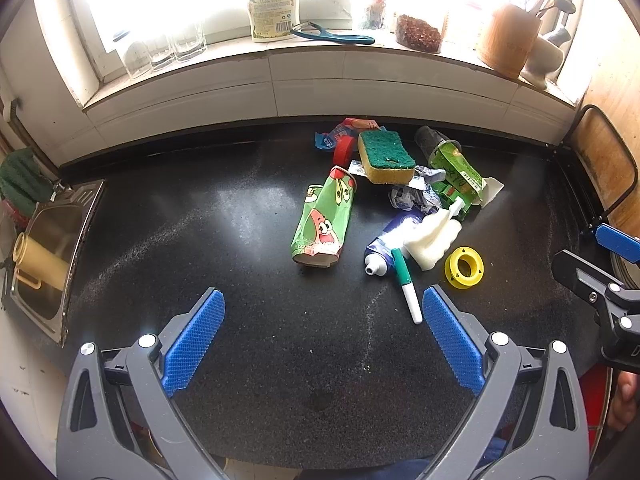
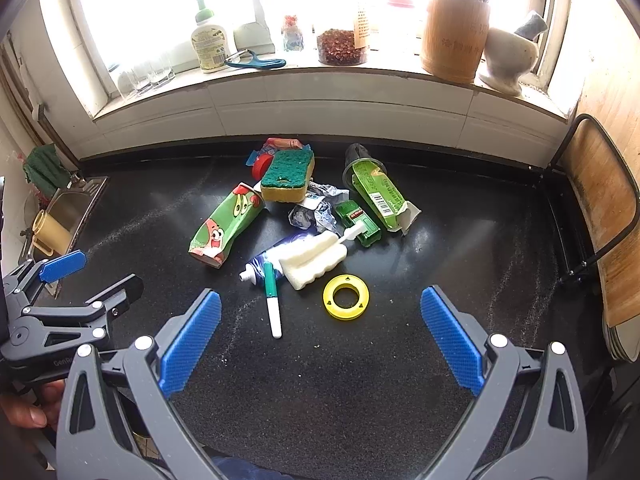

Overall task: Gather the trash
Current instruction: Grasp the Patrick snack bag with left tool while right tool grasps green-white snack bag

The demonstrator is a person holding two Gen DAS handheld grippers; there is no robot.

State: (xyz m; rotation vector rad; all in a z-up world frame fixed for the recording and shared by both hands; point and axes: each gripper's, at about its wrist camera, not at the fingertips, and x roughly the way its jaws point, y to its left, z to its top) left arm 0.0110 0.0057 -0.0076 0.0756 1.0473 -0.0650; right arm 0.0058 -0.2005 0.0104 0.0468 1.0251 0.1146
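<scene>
Collection not yet begun: my left gripper (image 1: 323, 334) and right gripper (image 2: 321, 336) hover wide and empty, the trash pile (image 2: 304, 216) lying untouched on the dark surface (image 2: 360, 380).

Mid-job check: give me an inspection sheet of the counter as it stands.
Surface: black countertop, dusty streaks.
Job's things: green snack pouch, toothpaste tube, marker, white foam brush, yellow ring, crumpled wrapper, green carton, all lying loose.
Clutter: sponge on the pile.
Grippers: left gripper open, empty; right gripper open, empty.
Cables: nothing seen.
Surroundings: sink, windowsill bottle.
</scene>
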